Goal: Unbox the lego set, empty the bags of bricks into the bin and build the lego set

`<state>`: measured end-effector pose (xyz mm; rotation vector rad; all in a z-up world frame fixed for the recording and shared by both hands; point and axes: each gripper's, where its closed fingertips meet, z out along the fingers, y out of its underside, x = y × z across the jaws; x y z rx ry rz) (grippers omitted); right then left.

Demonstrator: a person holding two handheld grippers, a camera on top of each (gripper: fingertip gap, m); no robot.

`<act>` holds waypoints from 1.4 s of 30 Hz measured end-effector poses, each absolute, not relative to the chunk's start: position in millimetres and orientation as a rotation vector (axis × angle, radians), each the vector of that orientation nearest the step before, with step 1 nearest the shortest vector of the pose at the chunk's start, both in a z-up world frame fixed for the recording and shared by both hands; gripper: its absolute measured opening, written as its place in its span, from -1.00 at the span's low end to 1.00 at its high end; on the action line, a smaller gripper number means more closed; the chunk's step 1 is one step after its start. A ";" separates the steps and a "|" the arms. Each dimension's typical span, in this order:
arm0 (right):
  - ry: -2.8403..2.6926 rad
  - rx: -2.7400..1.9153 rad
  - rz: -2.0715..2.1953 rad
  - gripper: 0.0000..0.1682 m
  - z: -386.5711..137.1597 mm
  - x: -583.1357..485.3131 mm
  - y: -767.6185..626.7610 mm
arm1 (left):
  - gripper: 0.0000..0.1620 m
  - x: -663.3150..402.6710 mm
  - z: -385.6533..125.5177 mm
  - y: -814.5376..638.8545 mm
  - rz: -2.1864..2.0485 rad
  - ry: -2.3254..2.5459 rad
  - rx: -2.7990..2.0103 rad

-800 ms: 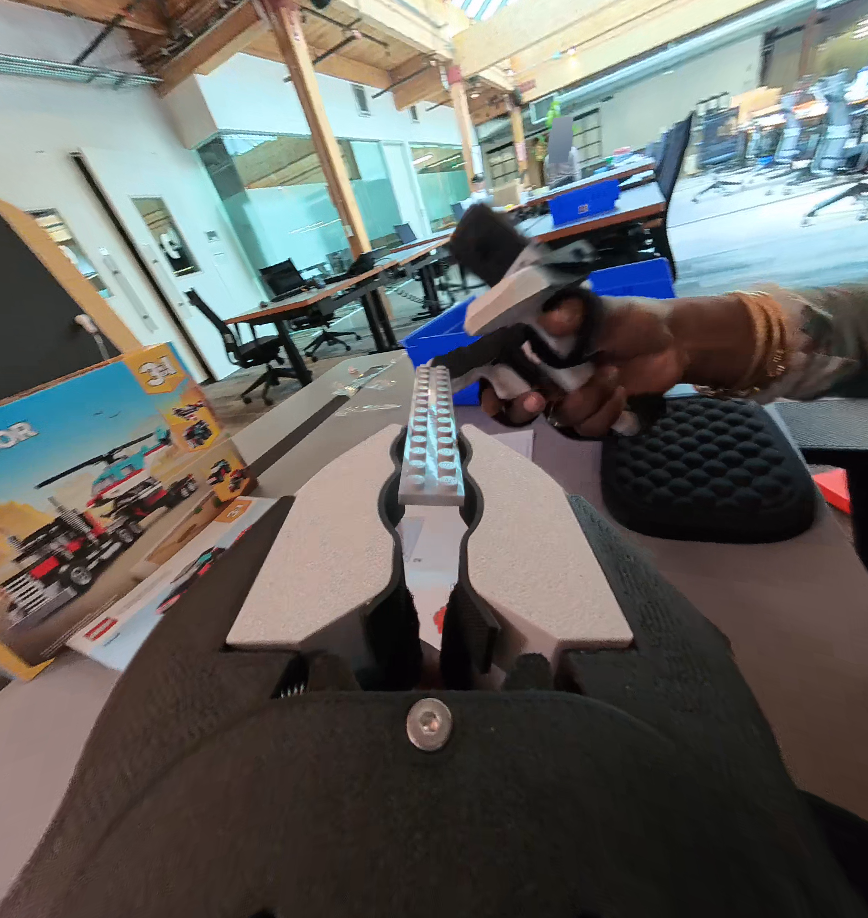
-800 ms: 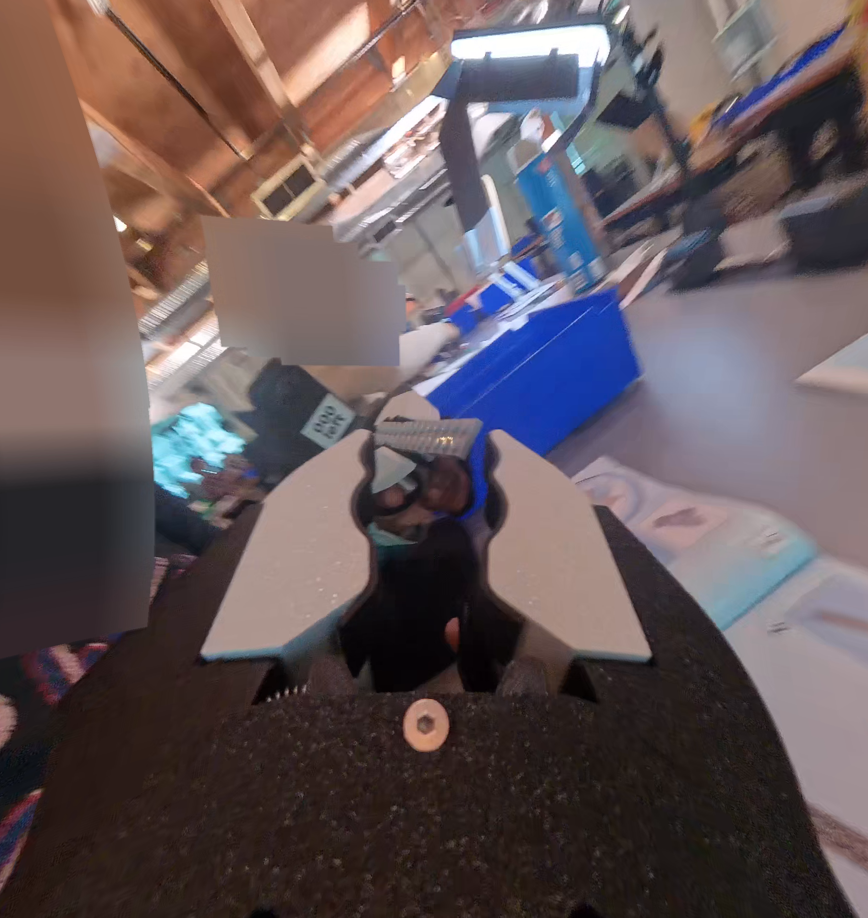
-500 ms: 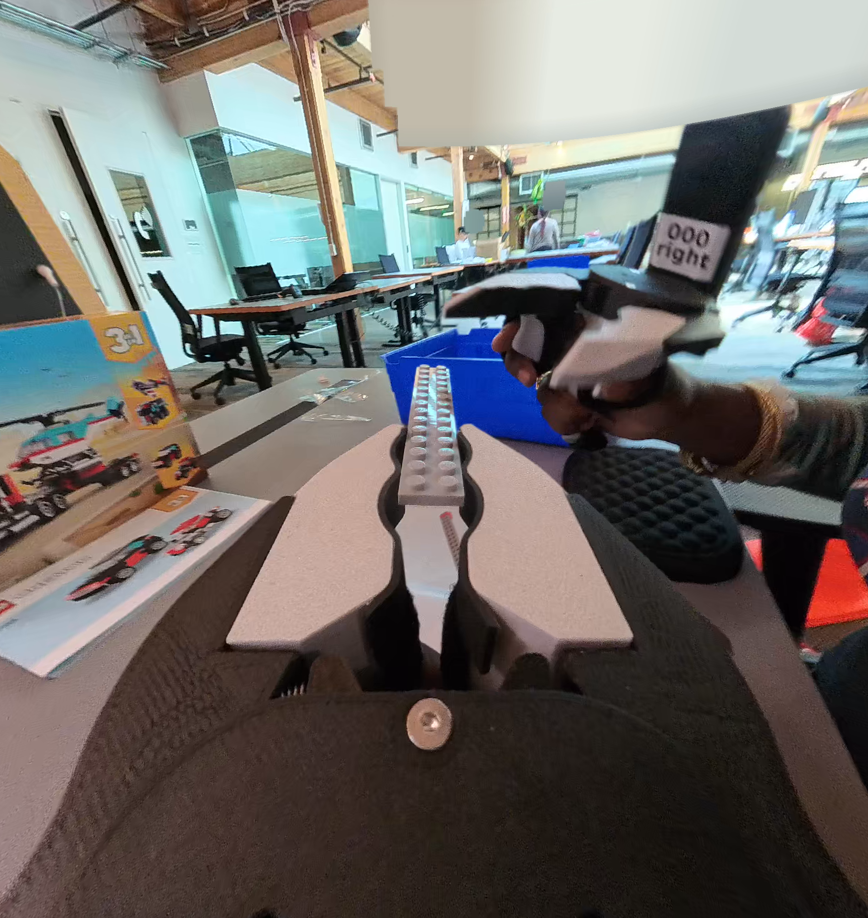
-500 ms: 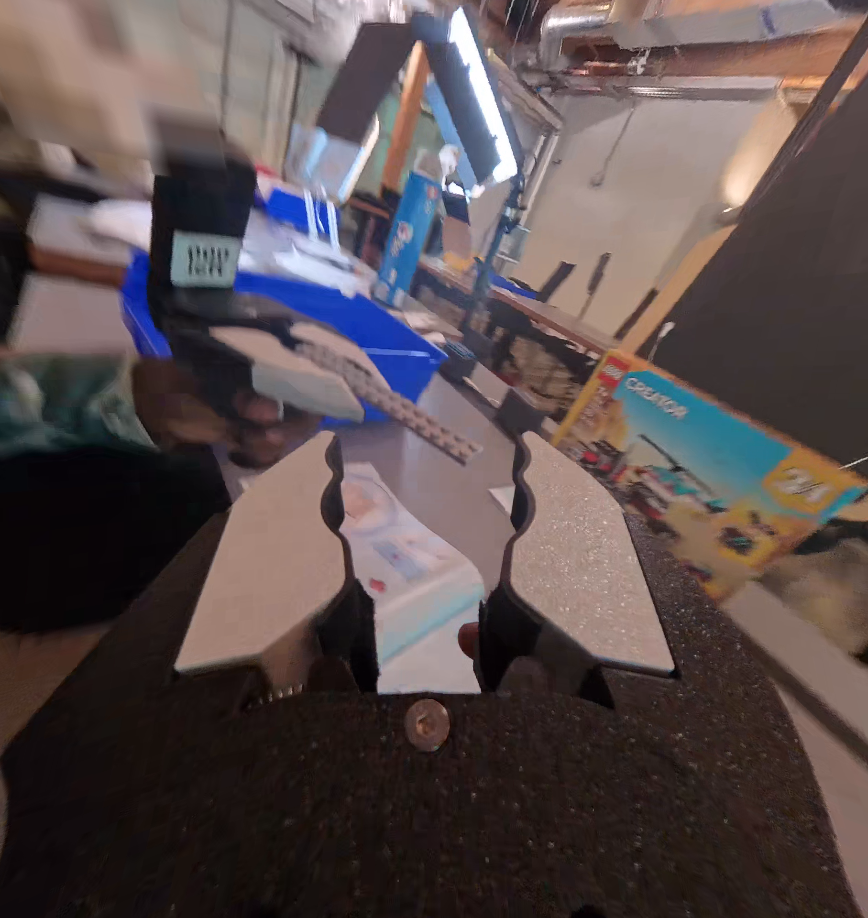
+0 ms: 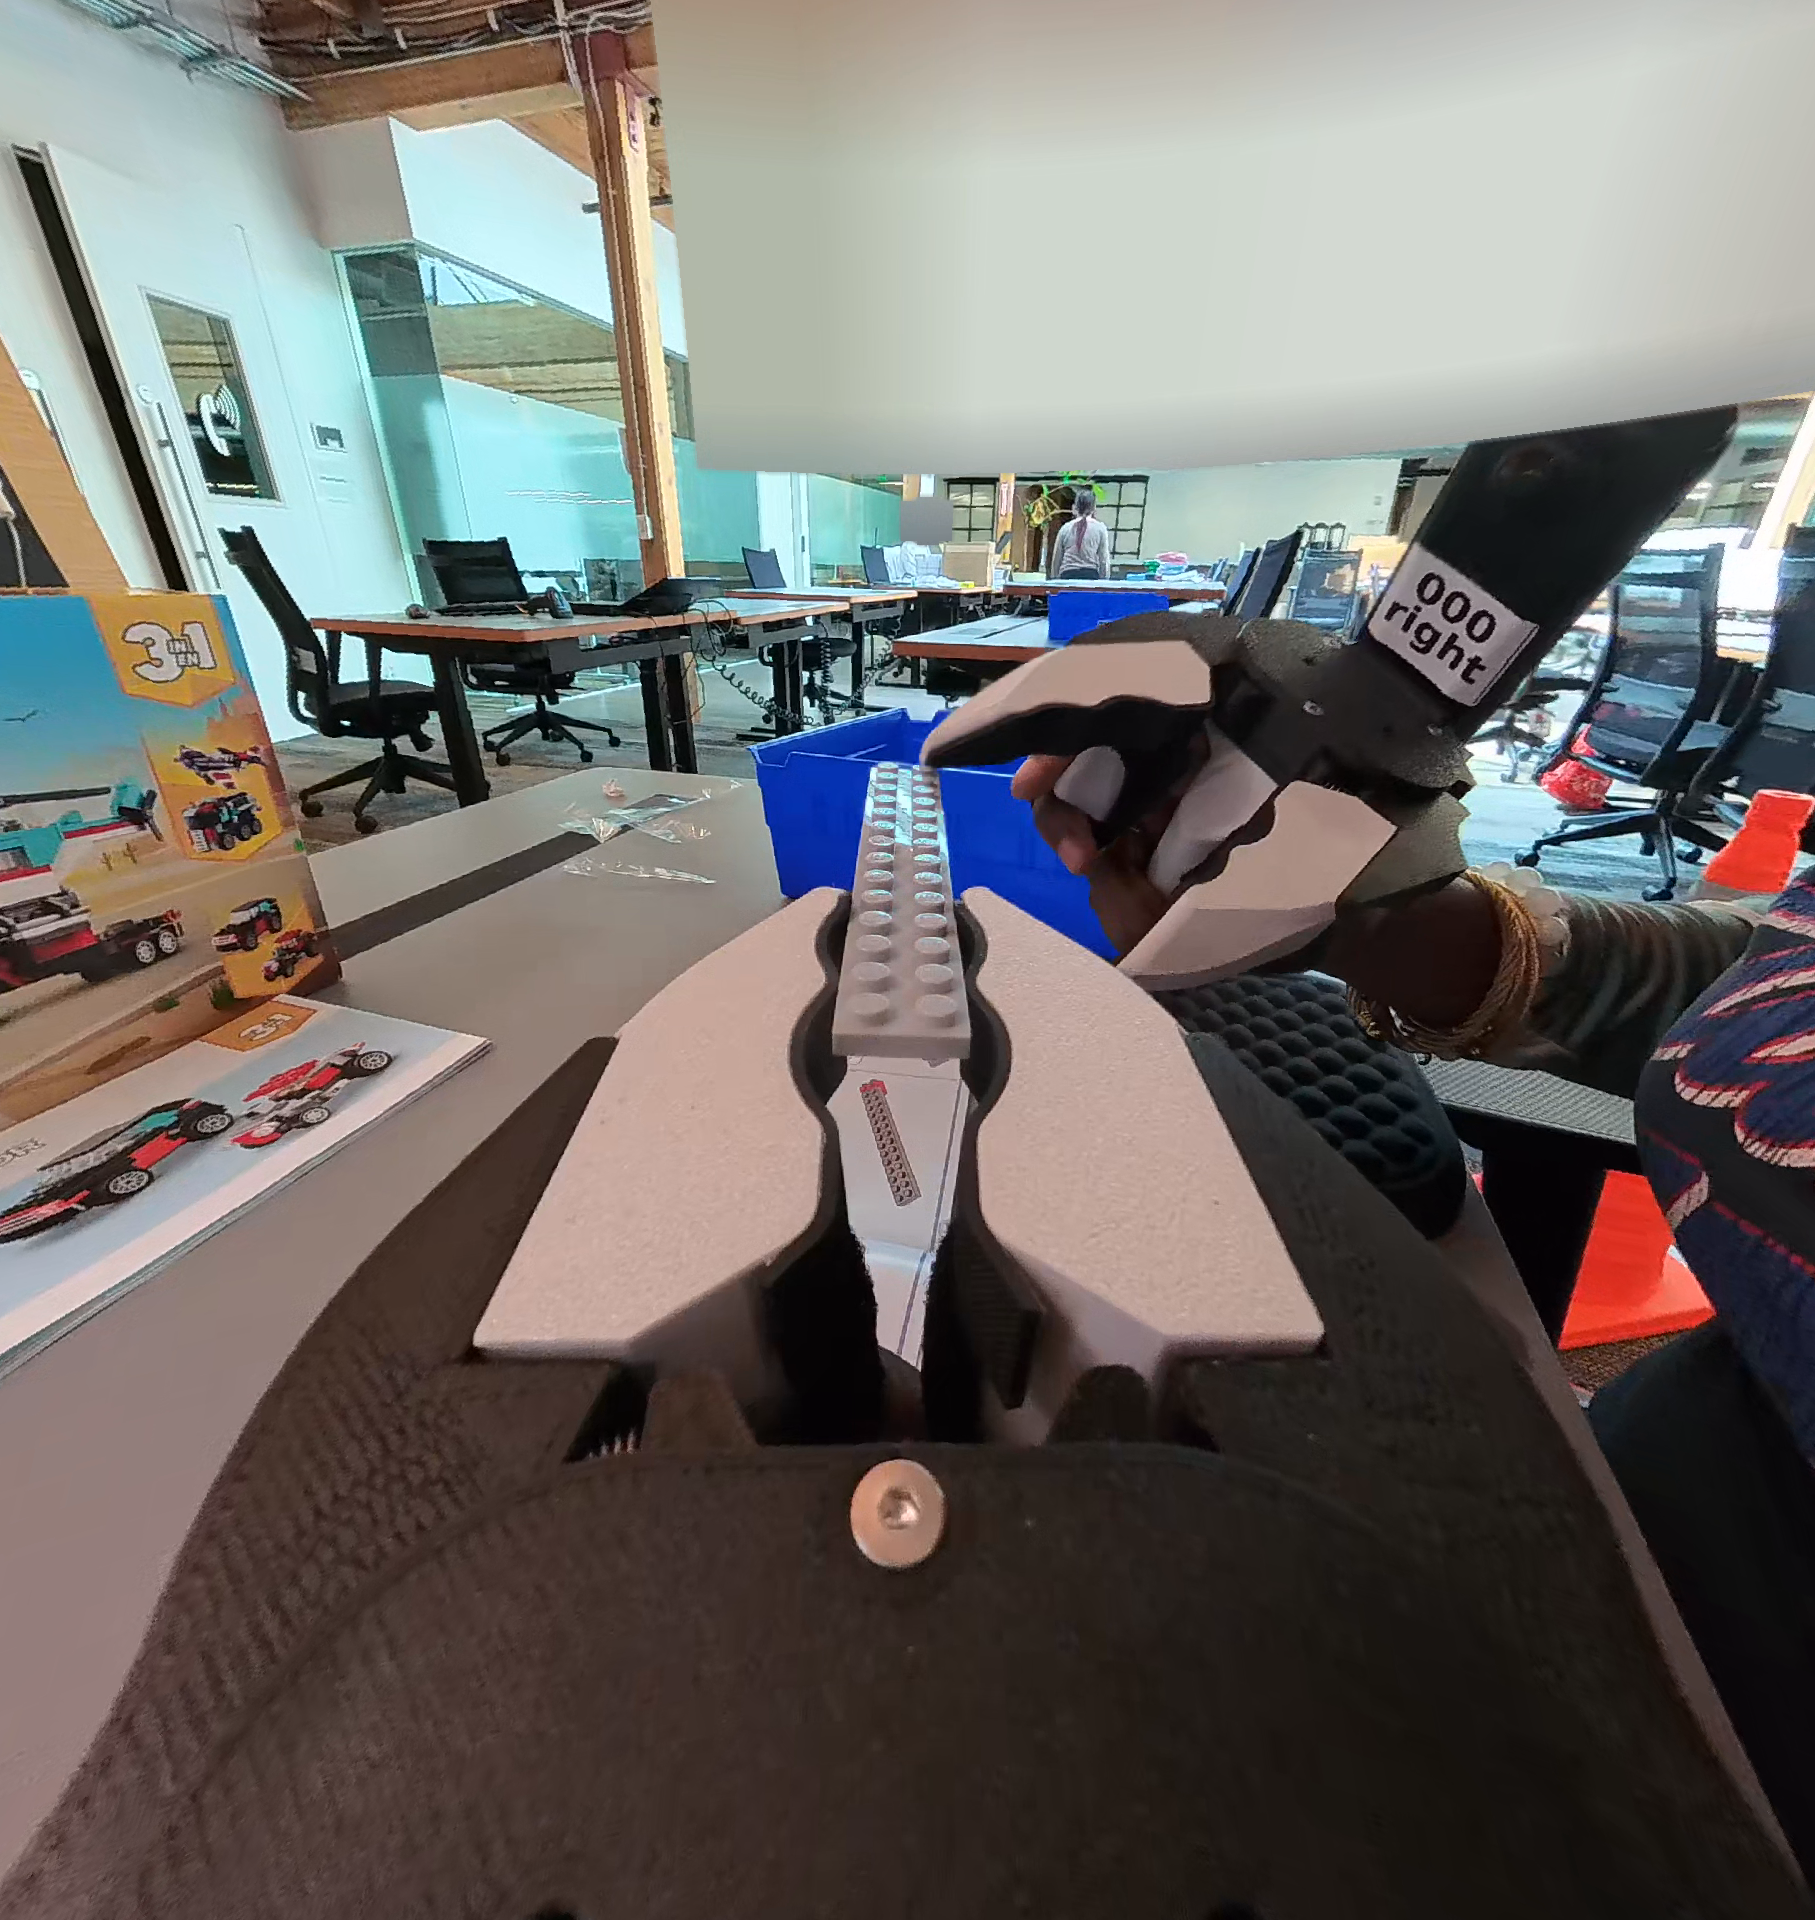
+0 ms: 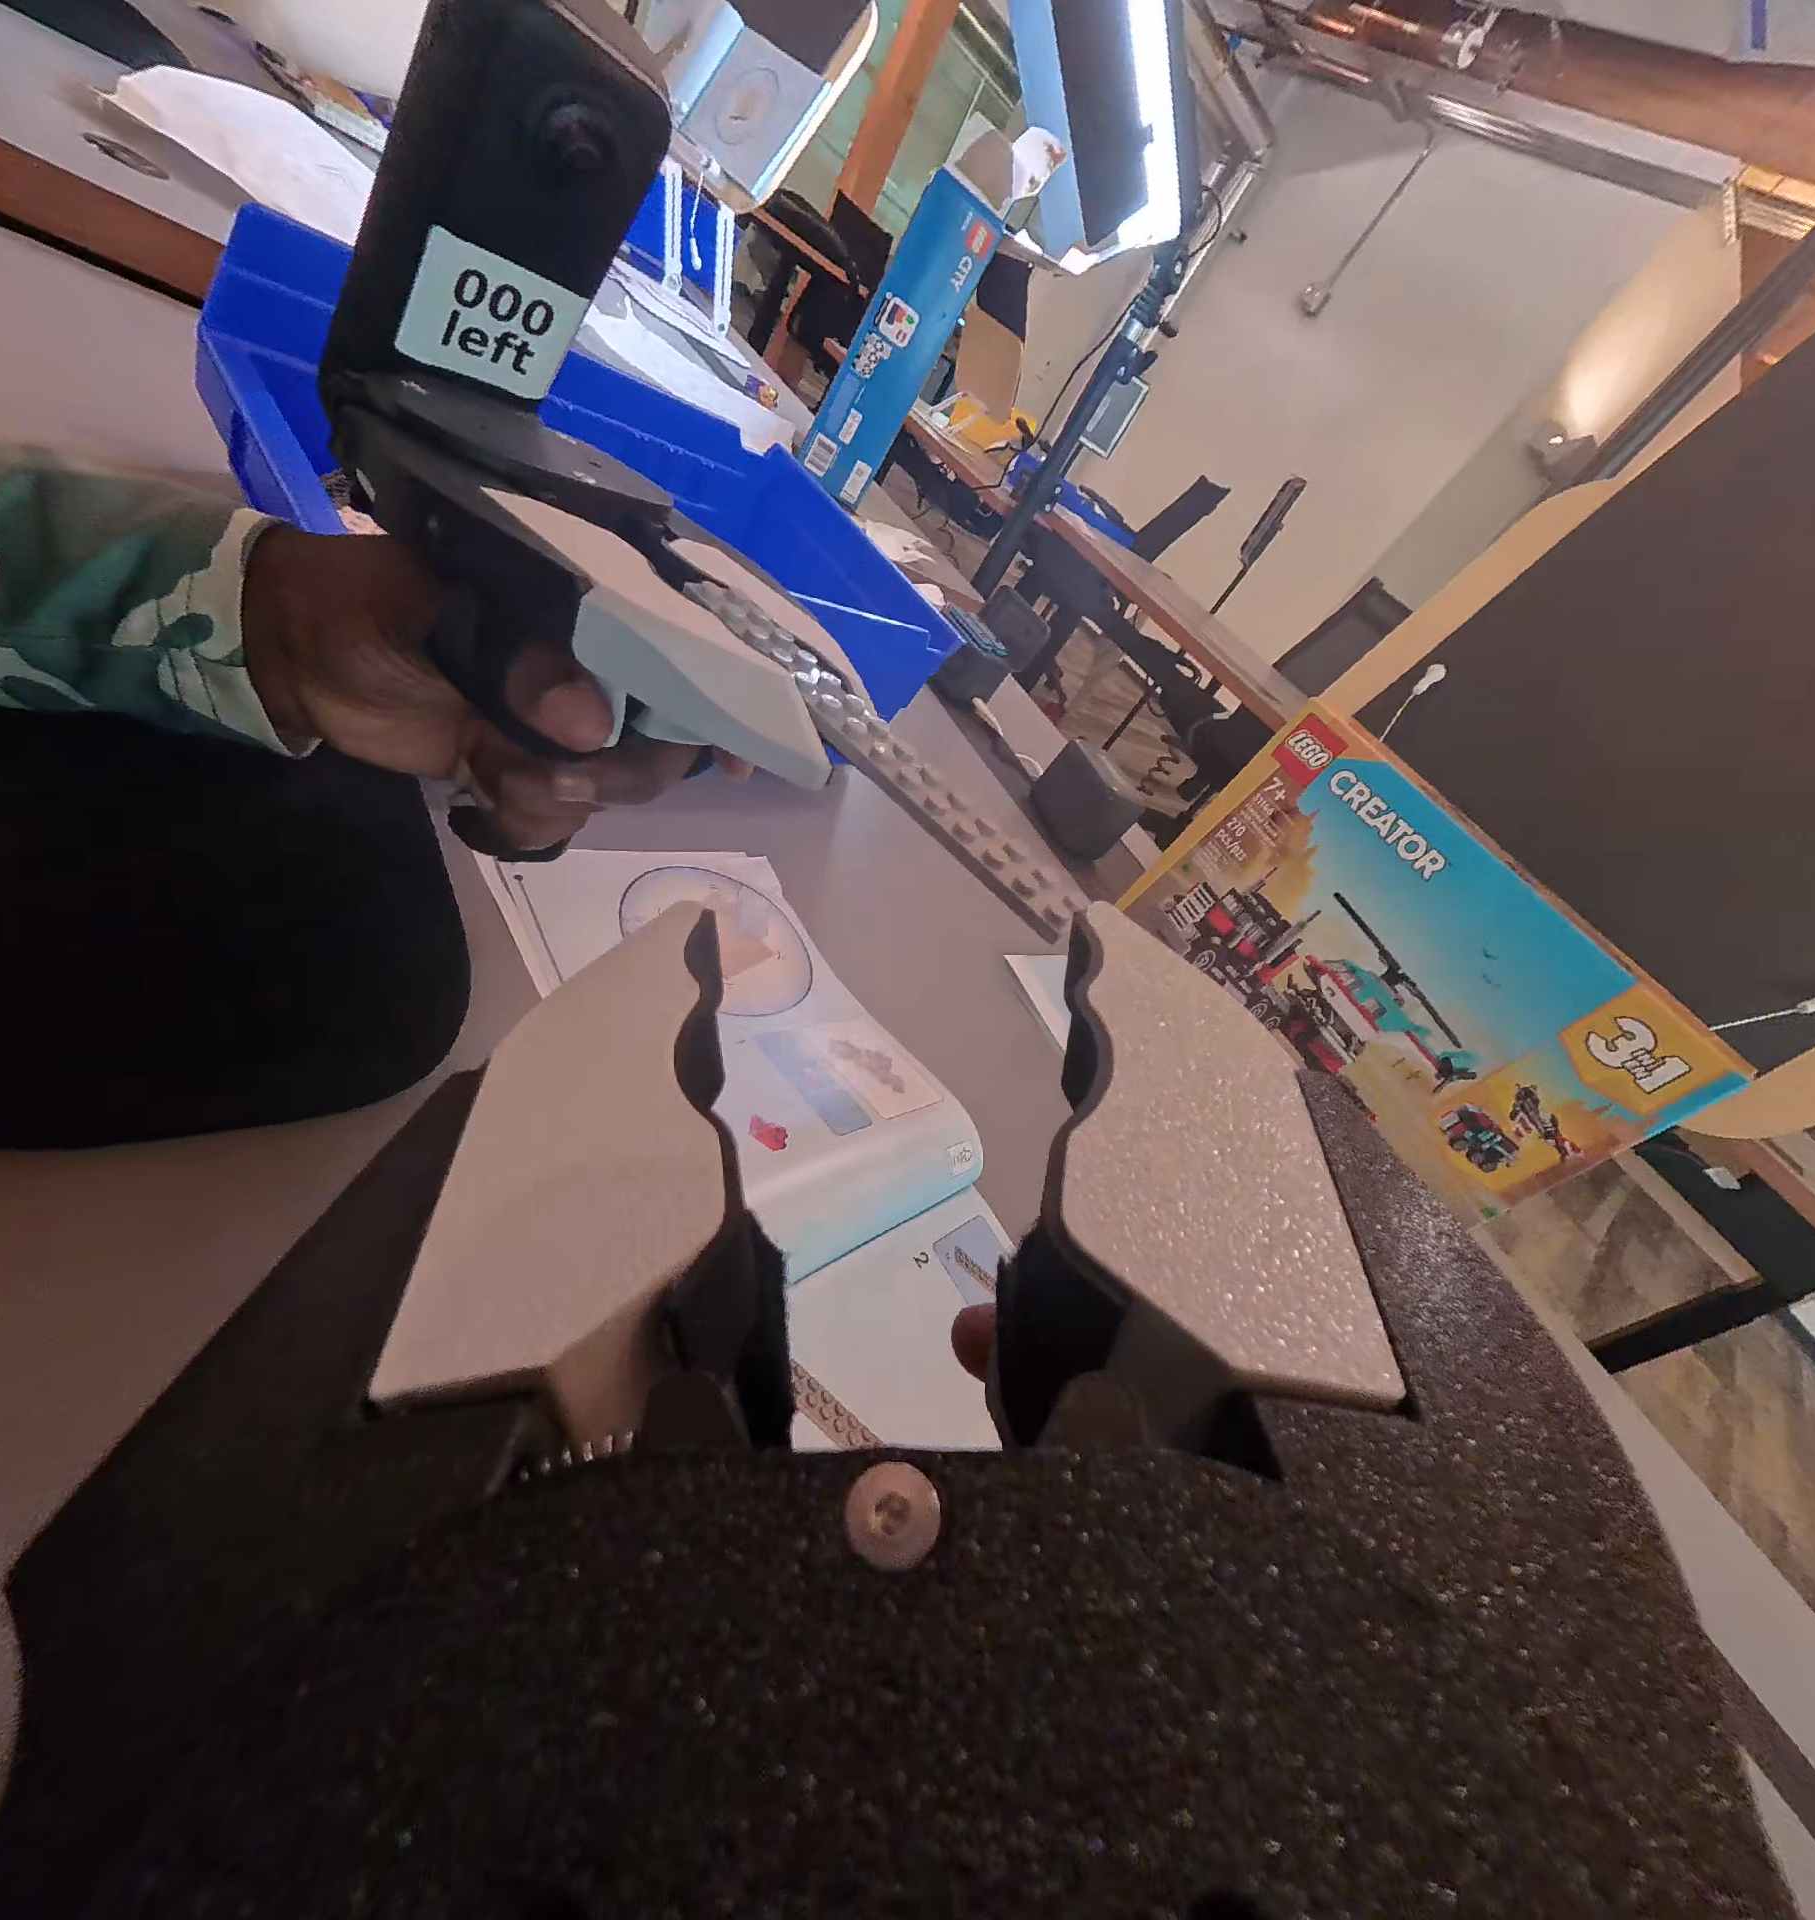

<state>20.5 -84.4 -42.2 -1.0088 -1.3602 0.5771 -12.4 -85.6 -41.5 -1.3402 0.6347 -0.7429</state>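
Above the grey table (image 5: 529, 935), before the blue bin (image 5: 830, 821), the left gripper (image 5: 903, 987) pinches one end of the long grey plate (image 5: 903, 904), and the spread, empty right gripper (image 6: 887, 971) (one tip at its far end) could lever it loose.

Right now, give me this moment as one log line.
left gripper: shut on grey plate | right gripper: open, empty | bin: behind plate | box: upright
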 end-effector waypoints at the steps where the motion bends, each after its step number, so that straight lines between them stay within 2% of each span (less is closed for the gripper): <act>1: -1.357 -0.997 0.577 -0.24 -40.8 21.0 -85.3 | -0.79 -12.5 -42.6 -85.2 -0.736 0.637 -1.344; 42: -1.494 -0.948 0.588 -0.25 -51.5 -0.8 -111.5 | -0.78 -9.6 -49.6 -86.0 -0.698 0.673 -1.361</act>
